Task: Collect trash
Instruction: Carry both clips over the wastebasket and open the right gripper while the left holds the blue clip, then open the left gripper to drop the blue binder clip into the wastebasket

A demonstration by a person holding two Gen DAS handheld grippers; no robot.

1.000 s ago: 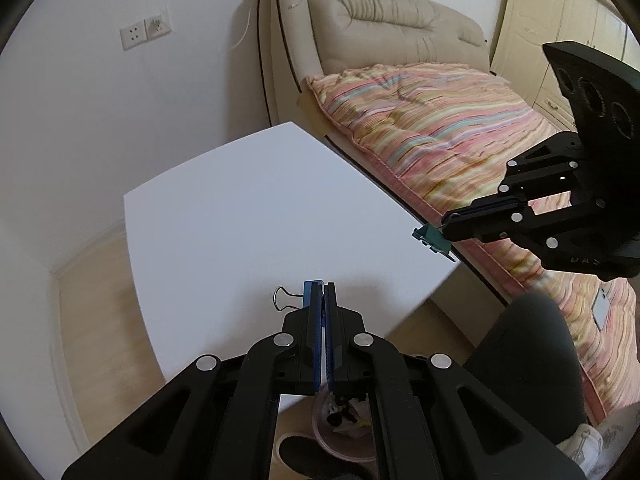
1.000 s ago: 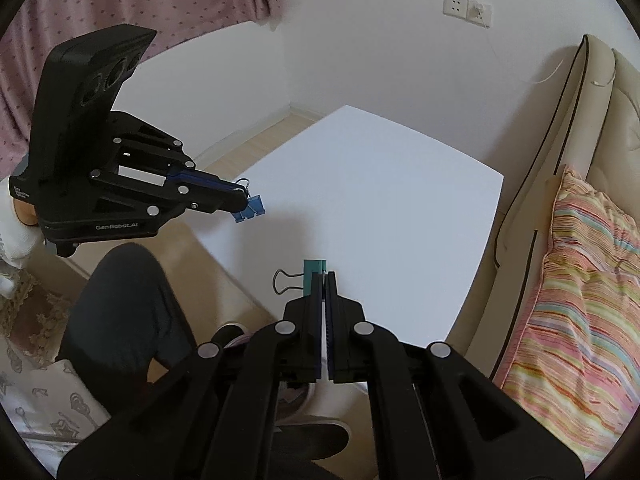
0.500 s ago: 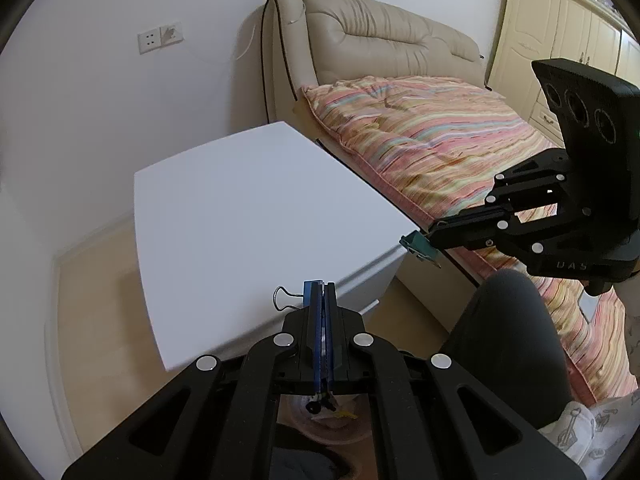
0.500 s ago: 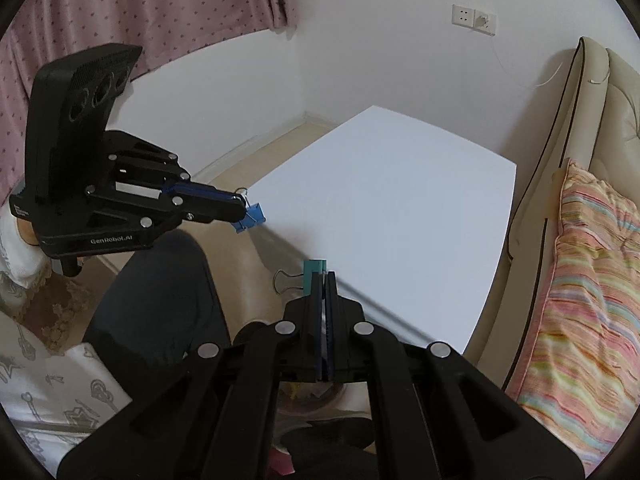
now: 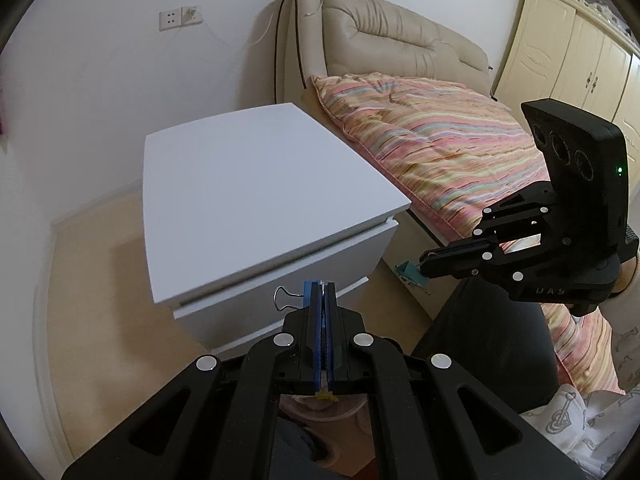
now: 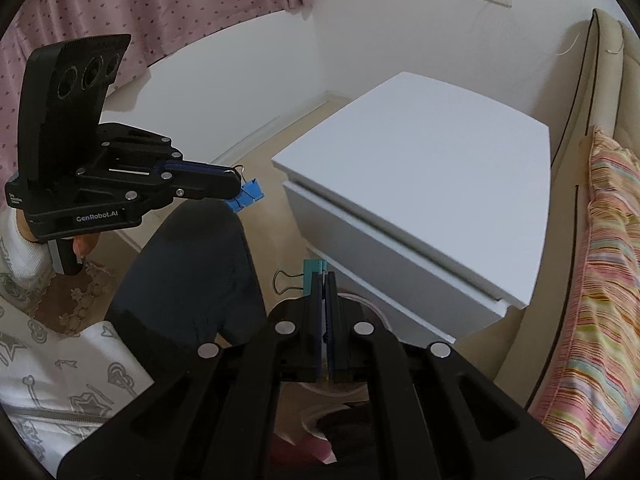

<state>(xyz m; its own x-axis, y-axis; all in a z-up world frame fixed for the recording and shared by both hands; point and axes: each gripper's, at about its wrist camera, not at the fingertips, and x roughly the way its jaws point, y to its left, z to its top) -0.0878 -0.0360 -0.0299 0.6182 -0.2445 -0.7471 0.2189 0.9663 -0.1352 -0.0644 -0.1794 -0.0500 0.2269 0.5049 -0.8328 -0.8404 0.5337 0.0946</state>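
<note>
Both pickups done: left gripper (image 5: 320, 294) clamps a blue binder clip (image 6: 245, 197), right gripper (image 6: 323, 280) a teal binder clip (image 5: 411, 273); nightstand (image 5: 256, 184) top bare, deposit outstanding

**Open floor before the cabinet, leg and bed crowding the sides**

The white bedside cabinet (image 5: 256, 184) has a bare top. Wooden floor (image 5: 92, 280) lies open left of it. The bed (image 5: 448, 152) hems its right side. The person's dark-trousered knee (image 6: 192, 264) stands between the two grippers
</note>
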